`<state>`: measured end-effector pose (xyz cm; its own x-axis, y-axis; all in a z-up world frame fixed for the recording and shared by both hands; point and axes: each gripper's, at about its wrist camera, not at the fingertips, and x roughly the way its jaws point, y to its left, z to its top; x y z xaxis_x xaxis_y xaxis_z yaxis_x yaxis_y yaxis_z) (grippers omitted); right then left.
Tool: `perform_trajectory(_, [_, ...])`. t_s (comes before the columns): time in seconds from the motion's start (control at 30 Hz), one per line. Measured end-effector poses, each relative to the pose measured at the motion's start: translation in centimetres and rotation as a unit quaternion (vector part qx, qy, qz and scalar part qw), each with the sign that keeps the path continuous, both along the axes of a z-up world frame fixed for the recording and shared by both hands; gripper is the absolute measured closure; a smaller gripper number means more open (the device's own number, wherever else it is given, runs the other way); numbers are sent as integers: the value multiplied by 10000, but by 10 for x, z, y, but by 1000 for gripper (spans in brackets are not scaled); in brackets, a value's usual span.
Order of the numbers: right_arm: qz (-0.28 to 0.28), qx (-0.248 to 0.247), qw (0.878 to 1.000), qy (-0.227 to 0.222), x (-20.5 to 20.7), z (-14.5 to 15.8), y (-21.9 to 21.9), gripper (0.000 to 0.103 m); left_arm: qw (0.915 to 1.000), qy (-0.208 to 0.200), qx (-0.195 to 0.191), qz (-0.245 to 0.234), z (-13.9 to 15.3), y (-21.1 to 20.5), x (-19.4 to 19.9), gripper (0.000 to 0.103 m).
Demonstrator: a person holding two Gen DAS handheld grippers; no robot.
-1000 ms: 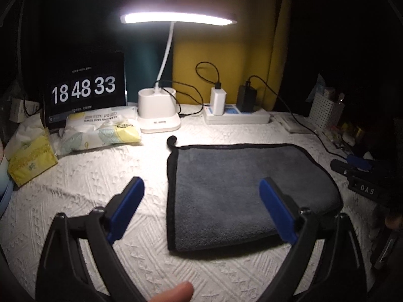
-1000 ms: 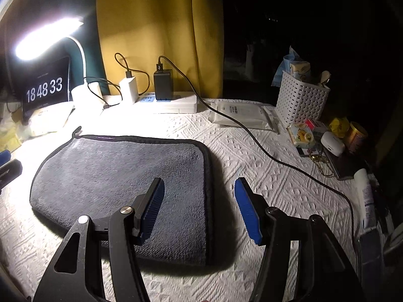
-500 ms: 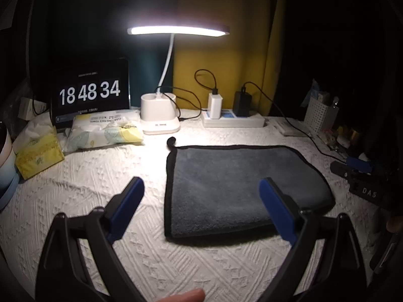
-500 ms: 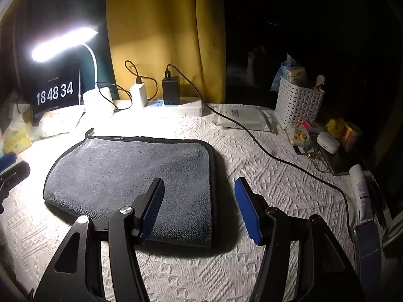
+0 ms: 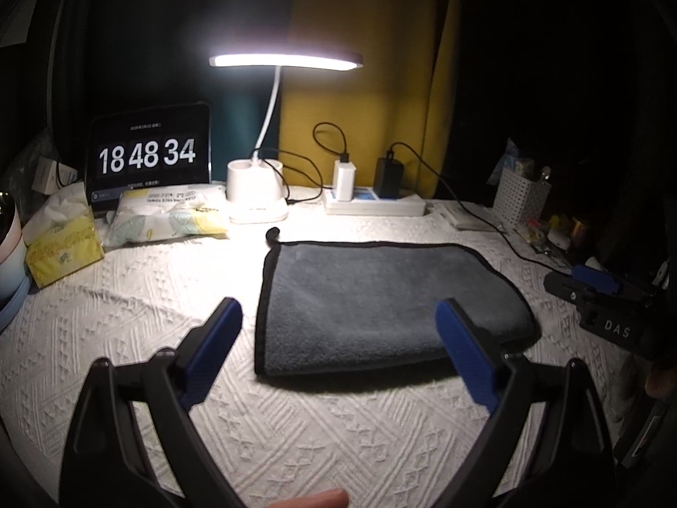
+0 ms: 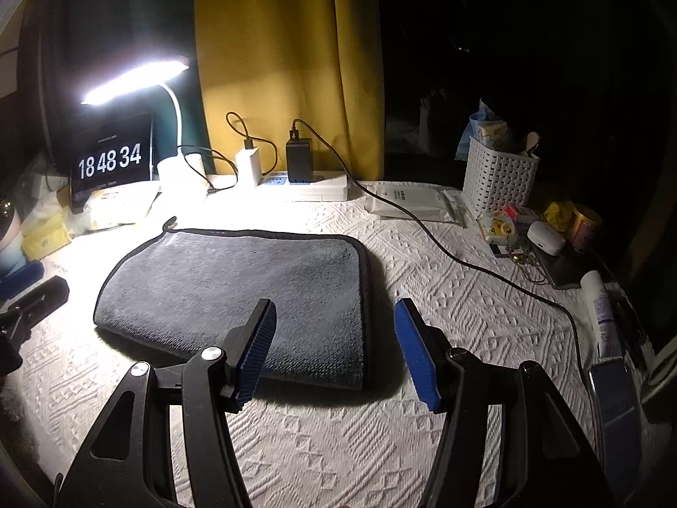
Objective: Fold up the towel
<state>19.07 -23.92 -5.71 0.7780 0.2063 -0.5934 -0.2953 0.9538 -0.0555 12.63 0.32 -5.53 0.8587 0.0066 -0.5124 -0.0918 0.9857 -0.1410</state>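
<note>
A grey towel with a black hem lies folded flat on the white textured tablecloth; it also shows in the right wrist view. My left gripper is open and empty, held above the cloth just in front of the towel's near edge. My right gripper is open and empty, held near the towel's front right corner. The right gripper also shows at the right edge of the left wrist view. The left gripper shows at the left edge of the right wrist view.
A lit desk lamp, a clock tablet, a wipes pack and a tissue box stand at the back left. A power strip with chargers, a cable, a white basket and small items lie at the right.
Both grippers have drawn back and up from the towel, so it looks smaller and farther. The towel has not moved. Both grippers stayed open.
</note>
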Motion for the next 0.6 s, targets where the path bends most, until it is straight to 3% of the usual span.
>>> perform_trajectory(0.6, [141, -104, 9991, -398, -51, 5, -3, 42, 9990, -325, 145, -260, 2, -15, -39, 9])
